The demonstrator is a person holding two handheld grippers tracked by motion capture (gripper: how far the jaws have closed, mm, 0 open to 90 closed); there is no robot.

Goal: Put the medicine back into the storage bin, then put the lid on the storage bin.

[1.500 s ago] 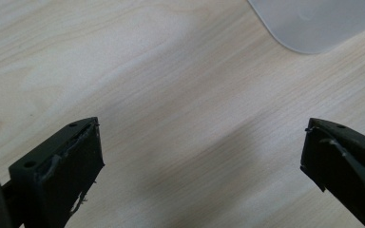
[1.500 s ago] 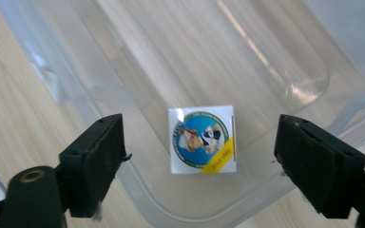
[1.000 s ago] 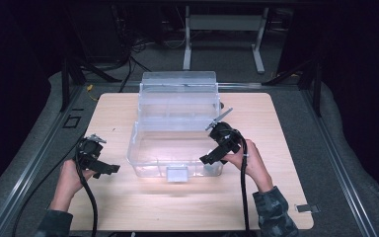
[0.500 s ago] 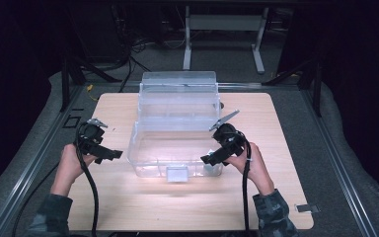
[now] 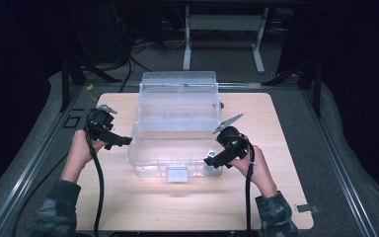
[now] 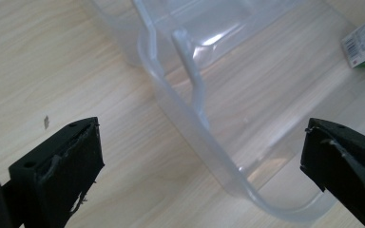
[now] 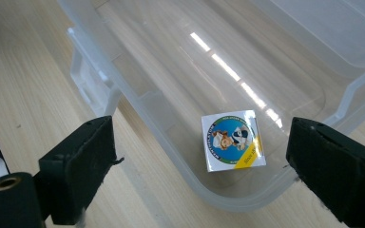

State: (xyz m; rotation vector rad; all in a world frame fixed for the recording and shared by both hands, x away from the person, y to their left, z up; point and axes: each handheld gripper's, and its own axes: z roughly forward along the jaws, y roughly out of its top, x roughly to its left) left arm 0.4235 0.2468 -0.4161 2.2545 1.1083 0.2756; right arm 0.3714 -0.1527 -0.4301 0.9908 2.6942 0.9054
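Clear plastic bin mid-table, lid up; small carton inside (near right corner). Left gripper, right gripper both spread wide, empty, flanking rim. Bin probably light, slick, flexible; grip rim corners.

clear bin | lid open, upright | small box inside corner

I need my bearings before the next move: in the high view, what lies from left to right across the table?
Left hand-held gripper → clear plastic bin → right hand-held gripper, at the bin's near right corner, where a small carton lies inside.
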